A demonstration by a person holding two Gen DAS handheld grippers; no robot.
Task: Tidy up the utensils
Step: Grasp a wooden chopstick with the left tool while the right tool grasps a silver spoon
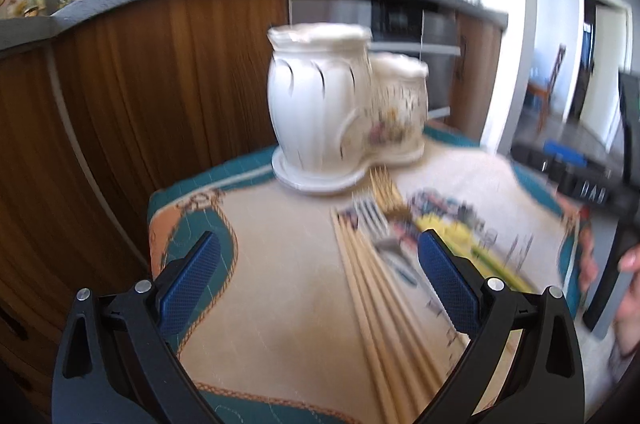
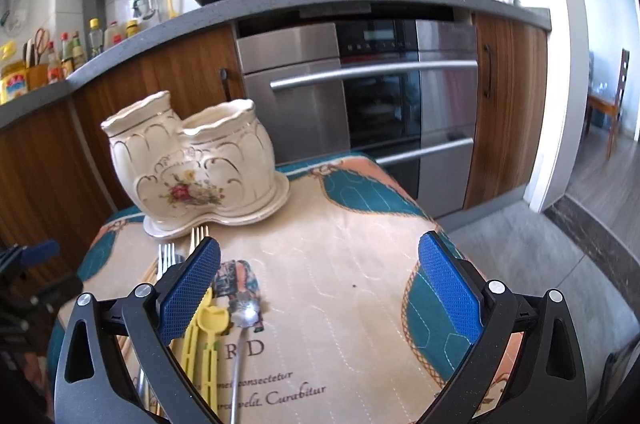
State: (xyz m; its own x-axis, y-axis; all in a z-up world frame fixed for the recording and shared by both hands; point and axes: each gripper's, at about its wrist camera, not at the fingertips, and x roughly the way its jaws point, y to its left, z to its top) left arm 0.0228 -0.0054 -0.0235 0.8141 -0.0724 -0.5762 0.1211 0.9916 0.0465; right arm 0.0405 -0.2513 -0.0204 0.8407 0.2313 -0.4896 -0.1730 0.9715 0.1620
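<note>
Patterned cloth covers the counter; kitchen cabinets and a steel oven sit behind it.

Ceramic two-pot utensil holder stands upright on its saucer at the far left of the cloth in the right wrist view, both pots empty as far as visible. Left wrist view is motion-blurred; same holder at the far edge.

Utensils lie flat on the cloth just in front of the holder: wooden chopsticks in a bundle, silver fork, gold fork with tines nearly touching the saucer, yellow plastic spoon, metal spoon.

Left tool: spread wide, holding nothing, above the cloth with the chopsticks between its fingers.

Right tool: spread wide, holding nothing; its left finger overlaps the utensil row, contact cannot be told.
</note>
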